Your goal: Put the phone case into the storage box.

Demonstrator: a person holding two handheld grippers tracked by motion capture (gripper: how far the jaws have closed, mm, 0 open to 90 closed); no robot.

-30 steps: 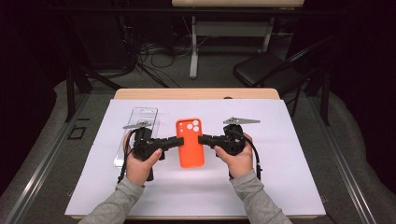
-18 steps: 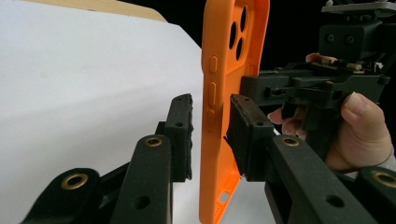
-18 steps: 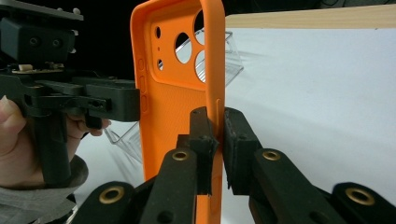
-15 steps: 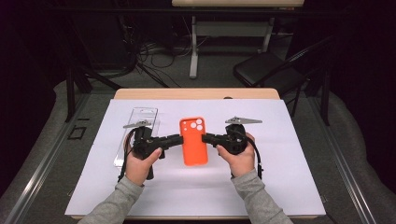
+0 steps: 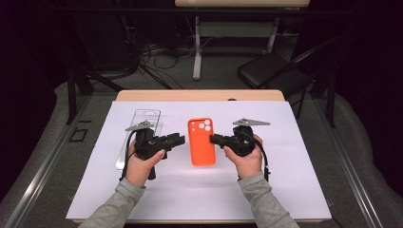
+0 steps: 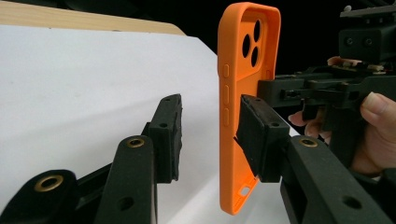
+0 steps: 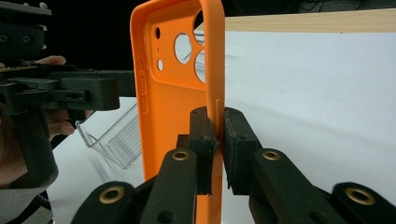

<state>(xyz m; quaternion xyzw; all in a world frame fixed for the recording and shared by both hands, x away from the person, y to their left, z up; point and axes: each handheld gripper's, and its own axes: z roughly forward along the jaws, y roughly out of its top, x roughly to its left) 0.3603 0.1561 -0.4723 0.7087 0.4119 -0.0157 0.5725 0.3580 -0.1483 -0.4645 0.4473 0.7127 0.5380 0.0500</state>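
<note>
The right claw (image 7: 215, 140) pinches one edge of the orange phone case (image 5: 201, 141) above the counter (image 5: 285, 190), the left claw (image 6: 212, 135) is wide open beside it, so the case could slip and fall.

In the right gripper view, the bottom end of the orange phone case (image 7: 180, 98) is hidden behind the right gripper (image 7: 217, 140), and the clear plastic tray (image 7: 114, 135) shows only in part behind the case. In the left gripper view, the picture's right edge cuts off the person's right hand (image 6: 369, 130). In the high view, the left gripper (image 5: 176, 140) covers part of the tray's near edge.
</note>
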